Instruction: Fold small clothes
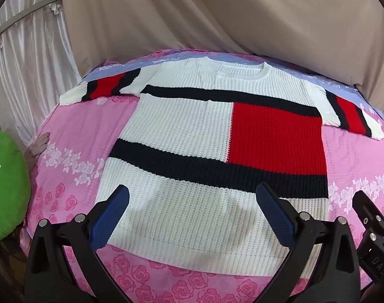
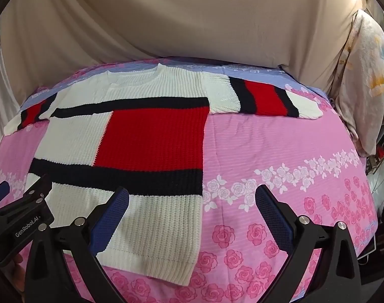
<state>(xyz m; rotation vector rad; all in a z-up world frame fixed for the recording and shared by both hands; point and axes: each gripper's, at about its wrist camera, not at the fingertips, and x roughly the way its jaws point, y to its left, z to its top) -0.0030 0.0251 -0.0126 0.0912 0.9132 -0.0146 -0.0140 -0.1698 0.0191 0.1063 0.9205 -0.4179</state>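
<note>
Both grippers are spread wide with nothing between the pads. The left gripper [image 1: 192, 202] hangs over the hem of the sweater [image 1: 192, 136], and the right gripper [image 2: 192, 202] sits over the hem's right corner and the bare sheet [image 2: 280, 141] beside it. The sweater lies flat, face up on the pink rose sheet, both sleeves stretched out sideways, white knit with 2 dark bands and a red block. A green cushion [image 1: 5, 184] sits off the left edge. Behind it all hangs a beige drape [image 1: 229, 17].
</note>
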